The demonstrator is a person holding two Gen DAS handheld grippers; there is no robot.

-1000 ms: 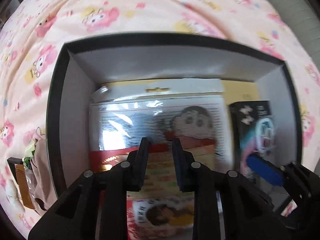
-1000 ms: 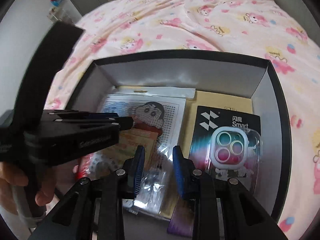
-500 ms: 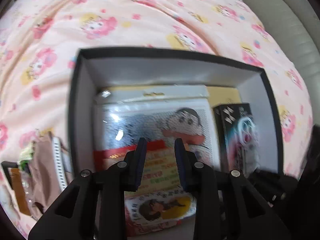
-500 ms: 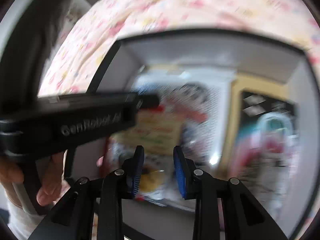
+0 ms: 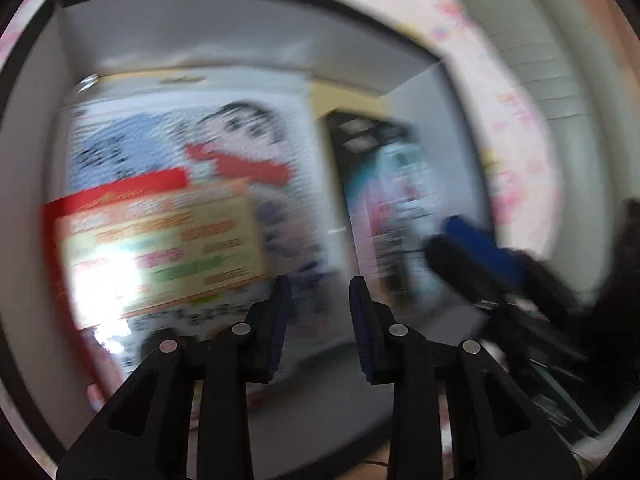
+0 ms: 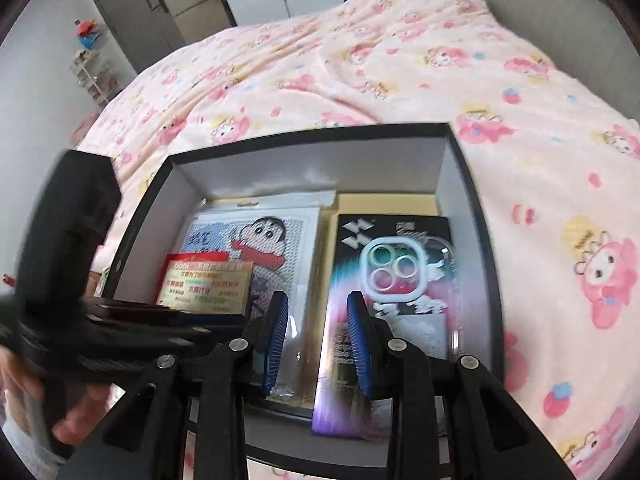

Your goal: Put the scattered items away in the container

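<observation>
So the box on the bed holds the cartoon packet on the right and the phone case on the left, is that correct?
Not quite: in the box on the bed, the right wrist view shows the cartoon packet on the left and the phone case on the right.

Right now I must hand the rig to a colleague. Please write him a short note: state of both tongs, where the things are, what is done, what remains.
Left tongs: jaws closing, nothing between them, above the box.
Right tongs: open, empty, also over the box.
Box sits on the pink bedcover.
Inside: cartoon bead kit, red card packet on top of it, phone case pack beside it.
Done: these three are in.
Left: other items may lie outside the box on its left, hidden now; check there.
</observation>
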